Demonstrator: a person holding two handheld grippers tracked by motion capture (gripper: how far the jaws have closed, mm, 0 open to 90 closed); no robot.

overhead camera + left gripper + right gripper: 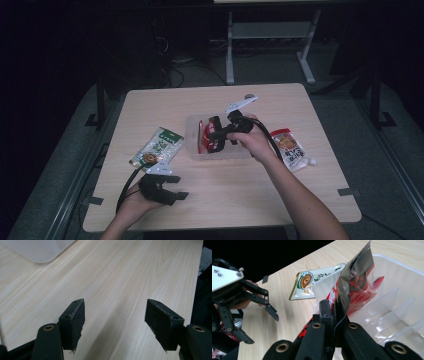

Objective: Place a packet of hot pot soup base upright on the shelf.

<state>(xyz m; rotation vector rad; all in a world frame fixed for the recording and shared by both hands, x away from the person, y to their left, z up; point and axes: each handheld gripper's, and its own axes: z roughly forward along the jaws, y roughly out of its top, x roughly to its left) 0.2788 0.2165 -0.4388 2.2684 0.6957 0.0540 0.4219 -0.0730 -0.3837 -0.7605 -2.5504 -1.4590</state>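
Observation:
A red and black snack packet (pixel 204 135) hangs upright in my right gripper (pixel 212 140), over the left part of a clear plastic bin (pixel 191 121) at the table's middle. In the right gripper view the jaws (pixel 333 306) are shut on the packet's (pixel 354 282) lower edge, just above the bin's (pixel 397 270) divided compartments. My left gripper (pixel 180 186) rests near the table's front left, open. Nothing lies between its jaws (pixel 115 315), which point across bare wood.
A green packet (pixel 156 146) lies flat left of the bin, also seen in the right gripper view (pixel 312 281). An orange and white packet (pixel 292 149) lies right of the bin. A corner of the bin (pixel 40 250) shows ahead of the left gripper.

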